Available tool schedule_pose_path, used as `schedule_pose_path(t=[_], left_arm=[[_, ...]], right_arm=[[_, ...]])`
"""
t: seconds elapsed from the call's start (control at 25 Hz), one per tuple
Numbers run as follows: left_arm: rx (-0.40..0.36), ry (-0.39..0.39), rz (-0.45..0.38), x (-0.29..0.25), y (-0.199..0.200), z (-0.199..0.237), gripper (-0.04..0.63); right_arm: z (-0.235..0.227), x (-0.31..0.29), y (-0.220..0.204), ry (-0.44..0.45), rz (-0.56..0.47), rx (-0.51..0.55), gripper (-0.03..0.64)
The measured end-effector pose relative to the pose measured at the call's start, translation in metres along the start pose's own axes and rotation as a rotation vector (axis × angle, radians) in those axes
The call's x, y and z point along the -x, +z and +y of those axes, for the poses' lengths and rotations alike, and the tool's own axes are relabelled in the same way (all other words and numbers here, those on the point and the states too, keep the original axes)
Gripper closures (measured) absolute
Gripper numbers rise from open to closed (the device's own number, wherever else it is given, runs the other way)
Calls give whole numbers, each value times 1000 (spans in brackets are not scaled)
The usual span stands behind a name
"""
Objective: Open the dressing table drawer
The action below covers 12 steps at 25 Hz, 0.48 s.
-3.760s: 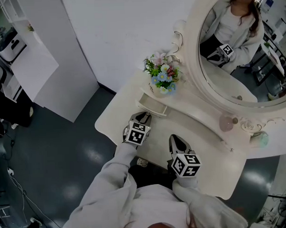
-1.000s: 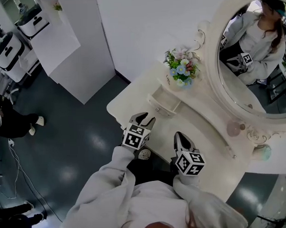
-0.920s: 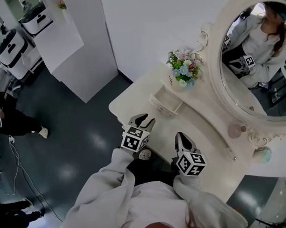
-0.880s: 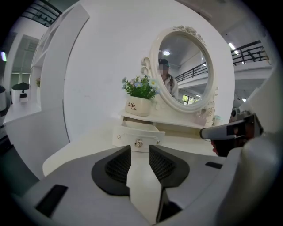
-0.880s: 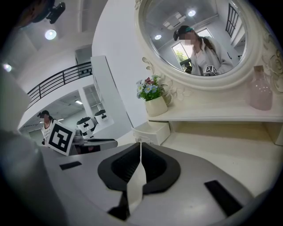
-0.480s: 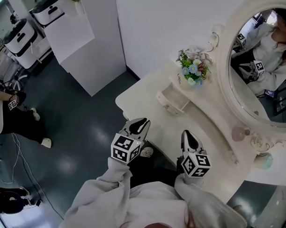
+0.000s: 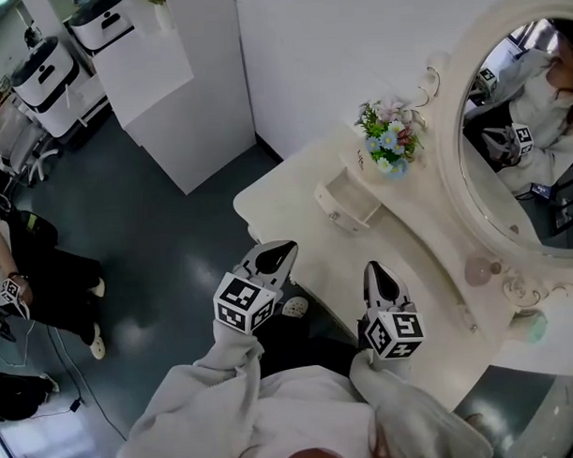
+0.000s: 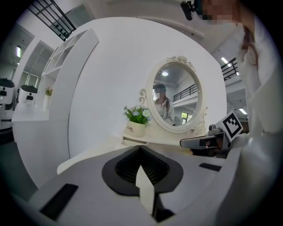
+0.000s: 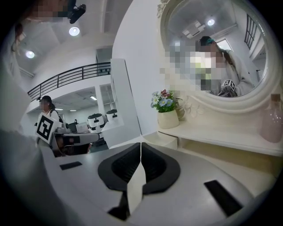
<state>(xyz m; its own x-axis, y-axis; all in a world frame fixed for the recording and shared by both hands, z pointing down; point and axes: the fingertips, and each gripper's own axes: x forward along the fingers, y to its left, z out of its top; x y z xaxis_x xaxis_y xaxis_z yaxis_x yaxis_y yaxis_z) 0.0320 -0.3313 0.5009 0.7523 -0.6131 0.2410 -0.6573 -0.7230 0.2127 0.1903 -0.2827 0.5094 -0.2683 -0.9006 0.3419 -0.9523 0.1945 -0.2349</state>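
Note:
The cream dressing table (image 7: 285, 190) carries a small drawer (image 7: 346, 201) that stands pulled out under a pot of flowers (image 7: 388, 140), its inside showing from above. My left gripper (image 7: 285, 245) is shut and empty, held off the table's front edge and short of the drawer. My right gripper (image 7: 373, 264) hovers over the tabletop, also shut with nothing in it. In the left gripper view the jaws (image 8: 140, 148) meet, with the drawer (image 8: 132, 141) far ahead. The right gripper view shows its tips (image 9: 141, 145) closed and the drawer (image 9: 166, 140) beyond.
An oval mirror (image 7: 536, 121) rises at the table's back right, with a pink bottle (image 7: 477, 269) below it. A white cabinet (image 7: 183, 77) stands on the dark floor at the left. A person in black (image 7: 44, 279) sits at the far left.
The left gripper's jaws have gone from open to shut with nothing in them, and it has drawn back from the table edge and risen. The right gripper has barely moved.

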Motion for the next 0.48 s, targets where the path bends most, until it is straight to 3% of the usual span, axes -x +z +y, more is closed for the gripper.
schedule_pose_path(t=[0.48], left_arm=[[7,-41,32,-9,-11,-1,580]], right_arm=[[5,-6,-7,-9,10,-13,581]])
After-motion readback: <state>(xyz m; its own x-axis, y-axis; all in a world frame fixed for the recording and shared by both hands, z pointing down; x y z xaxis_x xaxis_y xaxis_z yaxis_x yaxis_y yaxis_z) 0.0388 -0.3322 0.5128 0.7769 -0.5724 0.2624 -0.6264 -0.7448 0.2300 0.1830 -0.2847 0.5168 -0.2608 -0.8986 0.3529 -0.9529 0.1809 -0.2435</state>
